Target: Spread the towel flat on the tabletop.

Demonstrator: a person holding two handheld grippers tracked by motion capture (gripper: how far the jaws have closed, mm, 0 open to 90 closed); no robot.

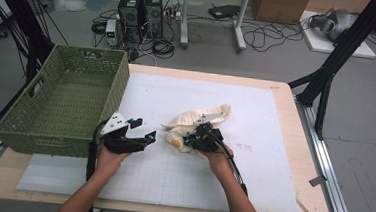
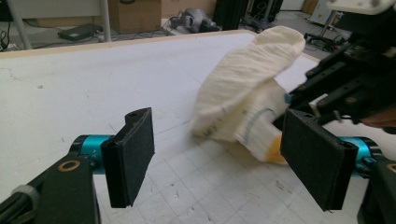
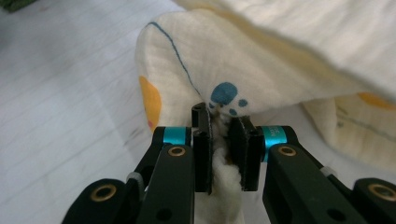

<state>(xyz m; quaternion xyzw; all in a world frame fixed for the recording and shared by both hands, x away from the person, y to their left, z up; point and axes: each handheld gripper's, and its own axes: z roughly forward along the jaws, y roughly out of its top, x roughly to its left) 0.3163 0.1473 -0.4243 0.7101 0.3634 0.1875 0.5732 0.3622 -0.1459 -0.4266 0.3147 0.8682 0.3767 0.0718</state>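
Cream crinkled muslin cloth (image 1: 198,120) with blue paw print and orange spots, heaped mid-desk, pinched between right gripper (image 3: 225,140) pads. Left gripper (image 2: 215,158) jaws wide apart, near woven green basket (image 1: 61,102) at left edge.

A basket (image 1: 66,102) sits at the table's (image 1: 286,108) far left. The cloth (image 1: 197,119) lies mid-table, right of the basket, on the mat (image 1: 252,155).
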